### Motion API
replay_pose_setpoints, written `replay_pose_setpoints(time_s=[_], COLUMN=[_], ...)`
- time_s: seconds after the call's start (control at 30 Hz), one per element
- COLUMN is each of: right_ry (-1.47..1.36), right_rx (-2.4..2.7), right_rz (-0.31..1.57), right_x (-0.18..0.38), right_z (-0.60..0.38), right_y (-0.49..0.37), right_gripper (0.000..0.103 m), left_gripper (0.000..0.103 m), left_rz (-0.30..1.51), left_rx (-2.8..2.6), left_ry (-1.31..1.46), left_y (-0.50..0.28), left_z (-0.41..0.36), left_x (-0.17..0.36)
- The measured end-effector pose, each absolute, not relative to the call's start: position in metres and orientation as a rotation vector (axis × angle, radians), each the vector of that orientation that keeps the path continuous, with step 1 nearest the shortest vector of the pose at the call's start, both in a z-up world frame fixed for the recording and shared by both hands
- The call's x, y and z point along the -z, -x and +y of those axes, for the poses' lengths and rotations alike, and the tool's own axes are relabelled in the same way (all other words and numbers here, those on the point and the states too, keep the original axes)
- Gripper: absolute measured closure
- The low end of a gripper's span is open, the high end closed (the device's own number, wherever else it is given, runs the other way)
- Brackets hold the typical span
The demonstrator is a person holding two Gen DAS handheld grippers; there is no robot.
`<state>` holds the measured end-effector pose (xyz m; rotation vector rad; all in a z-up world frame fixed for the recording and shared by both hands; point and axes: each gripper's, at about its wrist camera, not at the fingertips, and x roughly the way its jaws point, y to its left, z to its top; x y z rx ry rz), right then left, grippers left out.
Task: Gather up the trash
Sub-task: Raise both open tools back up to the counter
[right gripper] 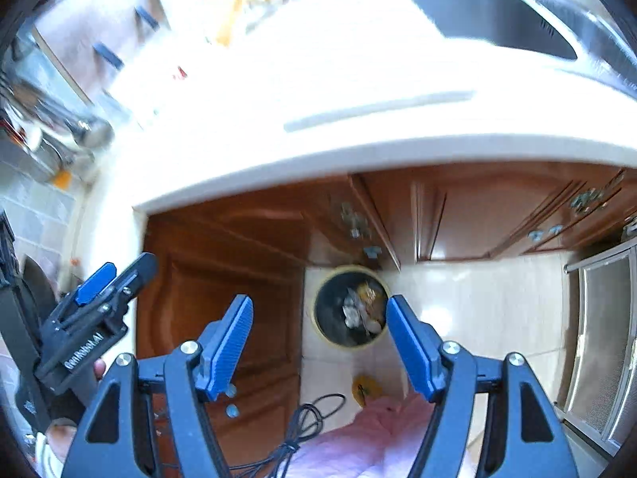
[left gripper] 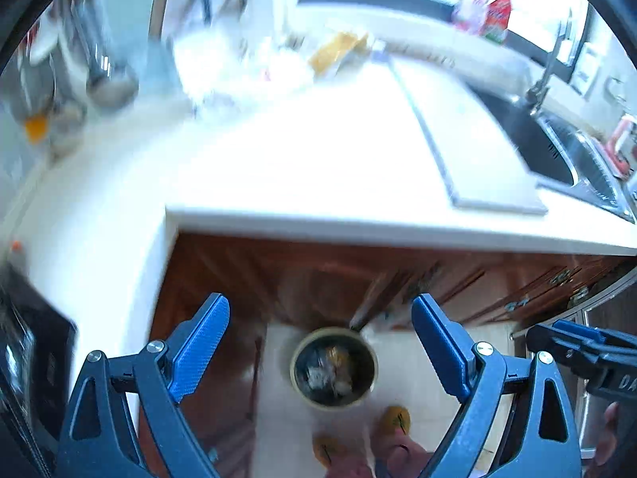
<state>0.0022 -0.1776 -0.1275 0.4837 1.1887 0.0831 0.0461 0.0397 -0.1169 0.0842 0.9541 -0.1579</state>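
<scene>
- While both tools hang above the kitchen floor, the left hand-held gripper [left gripper: 320,348] has its blue ribbed fingers [left gripper: 199,346] spread wide with nothing between them.
- The right hand-held gripper [right gripper: 319,344] is likewise spread apart and empty, its blue pads [right gripper: 414,348] framing the floor below.
- Beneath both, a round cream-rimmed trash bin with a dark liner [left gripper: 333,366] stands on the pale tiled floor [left gripper: 278,418], right beside the brown wooden cabinet doors [right gripper: 223,263]; crumpled whitish and yellowish scraps [right gripper: 360,306] lie inside it.
- Near the bin, two yellow slippers [left gripper: 394,420] show on the tiles, with pink clothing [right gripper: 358,438] closer to the camera and a black cable [right gripper: 310,422] dangling in the right wrist view.
- Above the cabinets runs a white counter [left gripper: 318,151], strongly overexposed.
- On it lies a flat pale grey board [left gripper: 469,139] just beside a stainless steel sink [left gripper: 549,151] with a tap.
- Blurred yellow packaging [left gripper: 338,49] sits towards the counter's back edge.
</scene>
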Motion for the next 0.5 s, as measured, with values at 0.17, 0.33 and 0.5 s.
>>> replay_pose_setpoints(time_s=[0.17, 0.33, 0.5], right_ry=[-0.482, -0.451, -0.428], right_rx=[-0.088, -0.082, -0.071], right_rz=[1.077, 0.99, 0.904], right_x=[0.074, 0.031, -0.005], right_z=[-0.184, -0.189, -0.195], right_y=[0.001, -0.003, -0.006], right_gripper=[0.033, 0.033, 0.033], left_gripper=[0.005, 0.004, 0.004], left_rz=[0.815, 0.719, 0.635], left_rx=[0.188, 0.206, 0.224], left_ry=[-0.16, -0.221, -0.25], left_y=[-0.048, -0.053, -0.061], left_z=[0.019, 0.004, -0.001], left_x=[0.066, 0.028, -0.001])
